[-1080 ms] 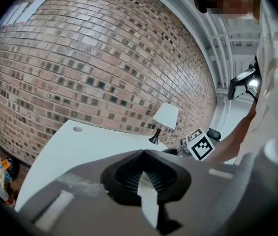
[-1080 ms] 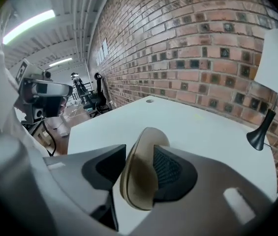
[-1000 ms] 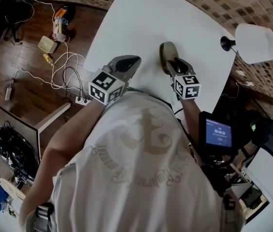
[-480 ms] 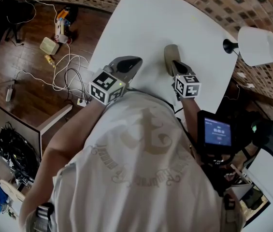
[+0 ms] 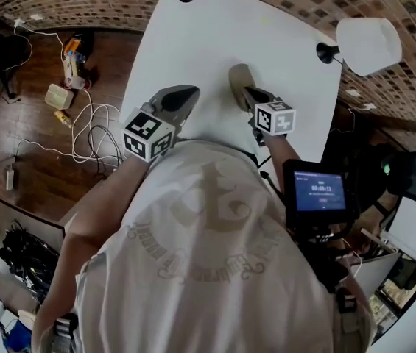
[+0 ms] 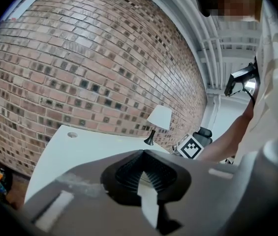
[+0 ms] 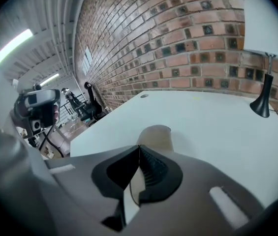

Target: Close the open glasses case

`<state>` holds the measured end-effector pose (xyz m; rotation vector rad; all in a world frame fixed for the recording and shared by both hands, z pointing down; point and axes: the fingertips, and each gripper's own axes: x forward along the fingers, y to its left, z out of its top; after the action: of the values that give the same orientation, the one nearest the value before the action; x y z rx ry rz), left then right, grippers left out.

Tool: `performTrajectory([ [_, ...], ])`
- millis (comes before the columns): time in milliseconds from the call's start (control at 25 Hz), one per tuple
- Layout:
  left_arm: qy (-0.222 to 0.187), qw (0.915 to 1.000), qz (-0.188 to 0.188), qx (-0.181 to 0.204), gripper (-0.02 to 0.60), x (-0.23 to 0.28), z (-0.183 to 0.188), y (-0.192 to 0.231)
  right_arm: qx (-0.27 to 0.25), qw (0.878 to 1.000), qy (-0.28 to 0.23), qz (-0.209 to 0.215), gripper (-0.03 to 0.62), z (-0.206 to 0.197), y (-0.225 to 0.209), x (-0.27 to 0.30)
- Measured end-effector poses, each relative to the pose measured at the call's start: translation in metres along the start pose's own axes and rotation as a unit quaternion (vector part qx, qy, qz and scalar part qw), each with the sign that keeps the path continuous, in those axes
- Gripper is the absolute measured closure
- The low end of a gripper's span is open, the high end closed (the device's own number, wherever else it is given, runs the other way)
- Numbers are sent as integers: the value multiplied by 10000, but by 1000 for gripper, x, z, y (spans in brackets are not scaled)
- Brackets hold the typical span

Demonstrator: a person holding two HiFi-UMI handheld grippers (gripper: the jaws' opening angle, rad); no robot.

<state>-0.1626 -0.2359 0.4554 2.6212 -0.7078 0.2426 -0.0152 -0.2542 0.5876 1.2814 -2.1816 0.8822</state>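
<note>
Right tongs [image 7: 139, 149] went from wide to clenched within last second; tips met, nothing seen between.
Glasses case [image 5: 237, 78] lay on bench [image 5: 281, 43], just ahead of those tips.
Left tongs [image 5: 189, 93] clenched, empty, apart from case.
Lid position not discernible; closure judged unconfirmed.

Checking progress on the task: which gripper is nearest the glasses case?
The right gripper, its shut tips right at the tan glasses case; the left gripper hangs apart from it, near the white table's edge.
</note>
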Motion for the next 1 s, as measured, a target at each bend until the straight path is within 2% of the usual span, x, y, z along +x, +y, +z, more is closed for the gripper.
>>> performTrajectory([
  [160, 3, 10000, -66, 50, 577, 4, 1, -1, 258, 9993, -242, 119, 585, 5, -6, -5],
  [360, 63, 9998, -160, 104, 577, 16, 0, 2, 336, 9982, -504, -13, 583, 14, -20, -8],
  [520, 20, 9996, -267, 123, 576, 10, 2, -1, 416, 9963, -736, -126, 583, 15, -11, -27],
  [760, -24, 9994, -329, 36, 577, 22, 8, 3, 333, 9893, -1420, -14, 585, 36, 2, -73],
  [1000, 57, 9980, -611, 161, 577, 36, 7, -10, 207, 9776, -2095, -86, 586, 47, 22, -123],
])
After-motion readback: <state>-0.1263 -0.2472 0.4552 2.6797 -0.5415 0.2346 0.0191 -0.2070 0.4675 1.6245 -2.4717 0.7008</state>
